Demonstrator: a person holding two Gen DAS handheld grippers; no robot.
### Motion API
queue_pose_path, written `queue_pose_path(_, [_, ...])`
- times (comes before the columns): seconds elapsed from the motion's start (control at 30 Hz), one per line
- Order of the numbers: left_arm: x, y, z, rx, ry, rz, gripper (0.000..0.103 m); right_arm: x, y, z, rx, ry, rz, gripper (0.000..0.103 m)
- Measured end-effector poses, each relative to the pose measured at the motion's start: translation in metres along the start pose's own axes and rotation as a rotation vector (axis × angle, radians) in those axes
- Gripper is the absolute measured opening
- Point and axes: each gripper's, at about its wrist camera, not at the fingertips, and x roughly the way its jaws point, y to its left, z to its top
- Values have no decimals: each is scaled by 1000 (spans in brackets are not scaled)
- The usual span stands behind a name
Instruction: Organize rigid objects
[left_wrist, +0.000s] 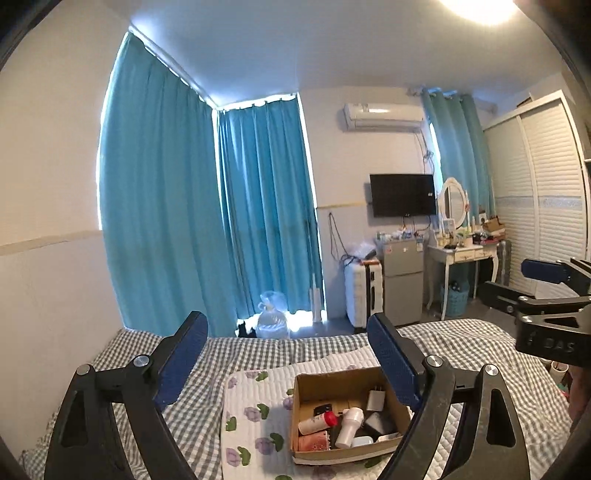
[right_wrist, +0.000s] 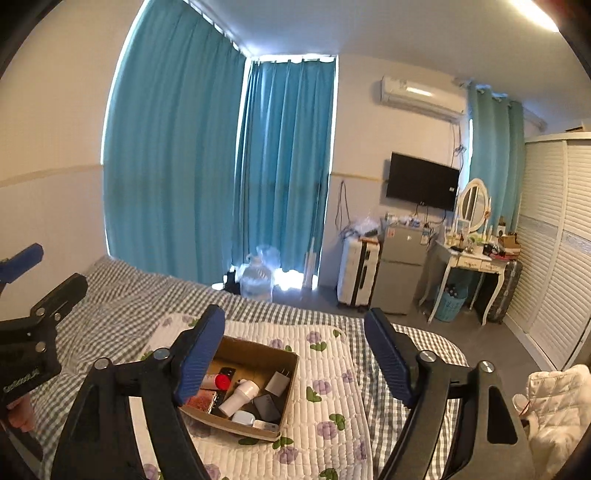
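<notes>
A cardboard box (left_wrist: 349, 413) sits on a floral quilted pad (left_wrist: 255, 417) in the middle of a checked bed (left_wrist: 122, 350). Inside lie a white bottle (left_wrist: 349, 426), a red-capped tube (left_wrist: 317, 422), a white charger plug (left_wrist: 376, 400) and dark items. The left gripper (left_wrist: 288, 365) and right gripper (right_wrist: 295, 354) hover above the bed, both jaws apart and holding nothing.

- Left wrist view: looking forward and slightly down over the bed (left_wrist: 258, 347) toward the curtained far wall, sitting close above the cardboard box (left_wrist: 347, 413) at lower centre.
- Right wrist view: facing the same way, showing the box (right_wrist: 255, 384) at lower centre-left.
- Both views are sharing bed, box, curtains (right_wrist: 221, 166) and television (left_wrist: 402, 195).
</notes>
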Motion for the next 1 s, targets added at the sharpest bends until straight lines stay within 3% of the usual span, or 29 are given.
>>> queue_pose_path(0.17, [8, 6, -37, -30, 25, -10, 95, -4, 11, -45, 13, -71, 6, 102])
queue_pose_path(0.27, [20, 6, -72, -49, 40, 13, 103, 12, 19, -84, 34, -115, 7, 103])
queue_pose_path(0.5, [52, 2, -147, -45, 110, 27, 103, 80, 19, -162, 62, 22, 10, 103])
queue_pose_path(0.63, [61, 6, -179, -71, 105, 65, 103, 88, 17, -191, 90, 42, -16, 103])
queue_pose_path(0.77, [63, 9, -187, -99, 133, 40, 103, 92, 23, -199, 67, 52, -19, 103])
queue_pose_path(1.0, [59, 6, -189, -98, 105, 26, 103, 94, 32, -209, 42, 17, -31, 103])
